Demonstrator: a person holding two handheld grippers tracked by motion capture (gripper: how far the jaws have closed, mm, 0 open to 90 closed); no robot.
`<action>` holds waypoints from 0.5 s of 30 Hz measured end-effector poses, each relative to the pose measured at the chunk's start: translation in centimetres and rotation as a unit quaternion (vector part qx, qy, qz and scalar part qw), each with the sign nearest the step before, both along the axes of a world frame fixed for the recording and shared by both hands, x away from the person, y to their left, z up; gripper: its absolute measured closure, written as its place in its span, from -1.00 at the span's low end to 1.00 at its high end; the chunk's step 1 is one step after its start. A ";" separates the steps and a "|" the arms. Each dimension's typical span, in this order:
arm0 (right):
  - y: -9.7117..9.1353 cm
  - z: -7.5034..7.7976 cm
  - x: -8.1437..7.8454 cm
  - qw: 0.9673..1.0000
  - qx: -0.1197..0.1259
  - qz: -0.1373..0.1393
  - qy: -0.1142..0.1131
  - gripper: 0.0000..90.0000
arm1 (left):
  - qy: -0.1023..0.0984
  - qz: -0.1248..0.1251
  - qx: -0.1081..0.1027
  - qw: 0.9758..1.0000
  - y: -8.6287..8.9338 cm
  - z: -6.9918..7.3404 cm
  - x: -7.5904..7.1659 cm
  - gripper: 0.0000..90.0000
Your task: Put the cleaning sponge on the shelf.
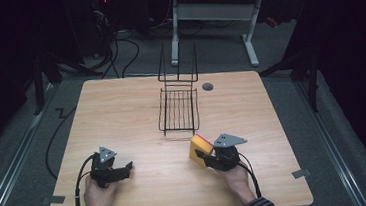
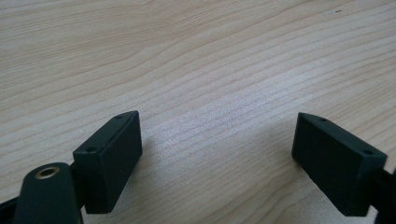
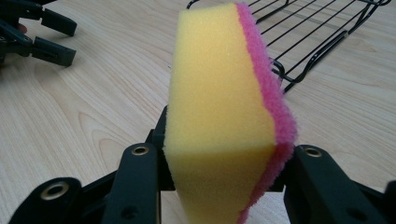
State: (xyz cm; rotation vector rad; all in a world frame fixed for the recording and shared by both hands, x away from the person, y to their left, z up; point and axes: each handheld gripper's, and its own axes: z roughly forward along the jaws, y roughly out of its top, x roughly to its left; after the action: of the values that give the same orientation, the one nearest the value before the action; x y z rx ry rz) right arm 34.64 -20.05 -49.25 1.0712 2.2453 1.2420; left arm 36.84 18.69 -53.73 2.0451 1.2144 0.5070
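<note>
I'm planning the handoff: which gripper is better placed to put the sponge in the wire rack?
Right. The right gripper already clamps the sponge near the wire rack; the left gripper sits open, farther away.

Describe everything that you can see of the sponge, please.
The sponge is a thick yellow foam block with a thin, fuzzy pink scouring layer on one face. It looks dry and whole. The right gripper clamps it on edge between its jaws, which press the yellow and pink faces. It is near the table's front, just before the black wire rack.
</note>
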 end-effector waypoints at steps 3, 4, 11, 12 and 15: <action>-0.1 0.3 -0.2 1.000 0.002 0.002 -0.003 0.34 | 0.001 -0.001 0.000 1.000 0.0 0.0 0.0 -0.63; -0.2 0.4 -0.2 1.000 0.002 0.002 -0.003 0.34 | 0.001 0.000 0.000 1.000 0.0 0.0 0.0 -0.63; -0.5 1.0 -0.4 1.000 0.010 0.006 -0.006 0.34 | 0.000 0.000 0.000 1.000 0.0 0.0 0.0 -0.63; -0.6 1.0 -0.5 1.000 0.011 0.005 -0.005 0.34 | 0.000 0.000 0.000 1.000 0.0 0.0 0.0 -0.63; -0.6 1.1 -0.5 1.000 0.013 0.006 -0.005 0.34 | 0.000 0.000 0.000 1.000 0.0 0.0 0.0 -0.63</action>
State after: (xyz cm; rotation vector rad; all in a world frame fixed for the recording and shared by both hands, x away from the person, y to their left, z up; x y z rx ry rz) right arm 34.11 -20.66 -48.15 1.0603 2.2365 1.2814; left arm 36.84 18.69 -53.73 2.0447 1.2143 0.5072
